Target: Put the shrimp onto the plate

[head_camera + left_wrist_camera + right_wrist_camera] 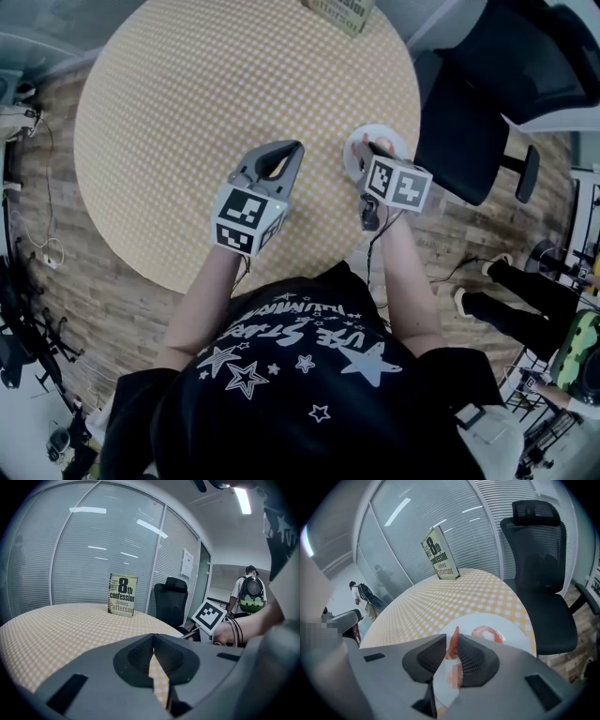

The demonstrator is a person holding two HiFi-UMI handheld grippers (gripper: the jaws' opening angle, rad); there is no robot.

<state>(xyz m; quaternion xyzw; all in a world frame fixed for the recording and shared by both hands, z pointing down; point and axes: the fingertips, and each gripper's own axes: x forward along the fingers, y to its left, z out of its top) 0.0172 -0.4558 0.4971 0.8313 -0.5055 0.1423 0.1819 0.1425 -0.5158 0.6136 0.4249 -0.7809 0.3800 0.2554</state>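
Pinching a shrimp point(453, 645), the fingers point(477, 654) of the right gripper point(451, 641) are closed on it just above the white plate point(513, 634), where a second shrimp point(486, 633) already lies nearby. The left gripper point(152, 654), to the left of the plate over the checked desk point(65, 620), has its fingers pressed together on nothing. Likely hazard: released too high or too near the plate's rim, the shrimp could bounce onto the desk, or cling to a ridged finger as they part.

Open bench point(187, 112) ahead of left tool point(152, 640); upright book point(123, 595) at far edge; chair point(536, 573) beyond right tool point(451, 637)
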